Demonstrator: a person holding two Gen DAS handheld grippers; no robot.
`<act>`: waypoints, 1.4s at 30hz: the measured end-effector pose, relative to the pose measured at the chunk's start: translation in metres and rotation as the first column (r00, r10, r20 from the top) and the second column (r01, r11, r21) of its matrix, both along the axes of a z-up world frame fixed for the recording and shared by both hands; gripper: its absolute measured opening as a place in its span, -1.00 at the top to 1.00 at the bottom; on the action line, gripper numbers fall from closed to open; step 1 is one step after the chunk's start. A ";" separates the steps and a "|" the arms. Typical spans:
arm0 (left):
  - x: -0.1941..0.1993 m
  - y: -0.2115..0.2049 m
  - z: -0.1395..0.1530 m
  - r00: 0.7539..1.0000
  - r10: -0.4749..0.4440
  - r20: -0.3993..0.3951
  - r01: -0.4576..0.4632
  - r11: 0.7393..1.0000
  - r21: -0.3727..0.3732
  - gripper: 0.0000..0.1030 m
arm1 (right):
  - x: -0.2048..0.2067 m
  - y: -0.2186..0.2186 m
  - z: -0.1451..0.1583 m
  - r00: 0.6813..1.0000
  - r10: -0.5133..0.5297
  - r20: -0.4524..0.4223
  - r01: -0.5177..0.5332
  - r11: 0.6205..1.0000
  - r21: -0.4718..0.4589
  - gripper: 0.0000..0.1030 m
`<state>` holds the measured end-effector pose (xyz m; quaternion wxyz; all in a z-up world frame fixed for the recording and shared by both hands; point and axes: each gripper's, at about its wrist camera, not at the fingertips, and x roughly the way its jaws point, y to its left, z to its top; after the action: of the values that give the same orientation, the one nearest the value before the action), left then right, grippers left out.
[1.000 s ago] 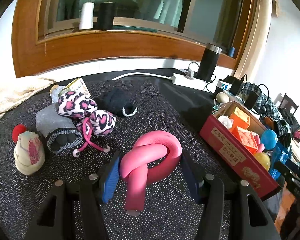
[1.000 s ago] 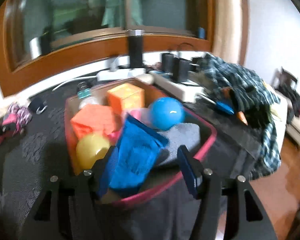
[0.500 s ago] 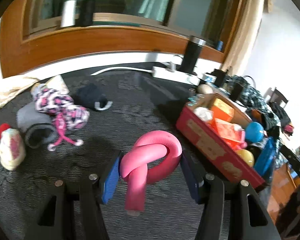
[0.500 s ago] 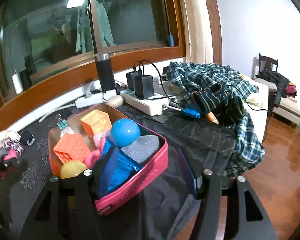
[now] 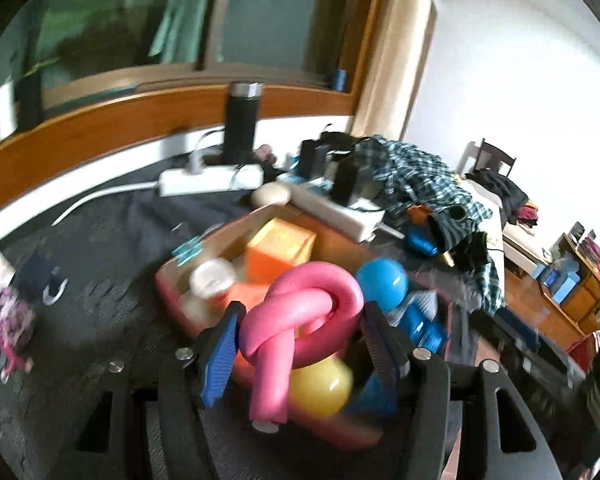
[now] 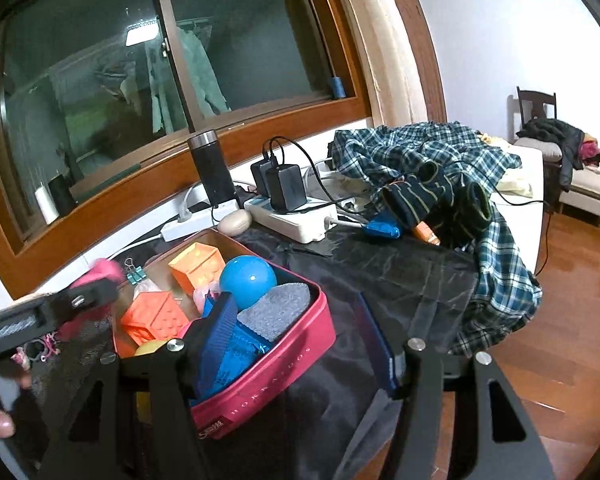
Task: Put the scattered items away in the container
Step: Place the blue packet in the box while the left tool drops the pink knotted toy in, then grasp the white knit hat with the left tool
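My left gripper [image 5: 300, 344] is shut on a knotted pink foam tube [image 5: 300, 320] and holds it above the red box [image 5: 172, 292], which holds orange blocks [image 5: 280, 248], a blue ball [image 5: 382, 284] and a yellow ball [image 5: 320, 390]. In the right wrist view the red box [image 6: 284, 364] sits at lower left; the left gripper arm [image 6: 48, 312] reaches over its left end. My right gripper [image 6: 300, 348] is open and empty, by the box's right end. A leopard-print item [image 5: 4, 320] and a dark sock [image 5: 44, 276] lie left on the cloth.
Power strips [image 6: 296, 216] with chargers, a black flask [image 6: 214, 172] and a beige stone [image 6: 235, 222] stand behind the box. A plaid shirt [image 6: 440, 168] is heaped at the right. The table edge drops to a wooden floor [image 6: 572, 320] at right.
My left gripper has carried the pink tube rightward from the cloth to above the red box. My right gripper has let go of the blue item into the box and backed off to the right.
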<state>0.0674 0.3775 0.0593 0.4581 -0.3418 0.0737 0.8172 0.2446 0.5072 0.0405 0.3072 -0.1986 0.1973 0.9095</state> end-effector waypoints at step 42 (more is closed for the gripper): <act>-0.131 -0.337 -0.055 0.705 0.699 0.116 -0.698 0.714 -0.054 -0.84 | -0.136 -0.165 -0.008 0.882 0.465 0.076 -0.464 0.885 -0.028 -0.49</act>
<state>-0.0638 0.0401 0.0039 0.1174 -0.3973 -0.0879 0.9059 0.1087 0.3424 0.0320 0.0872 -0.2778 0.1356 0.9470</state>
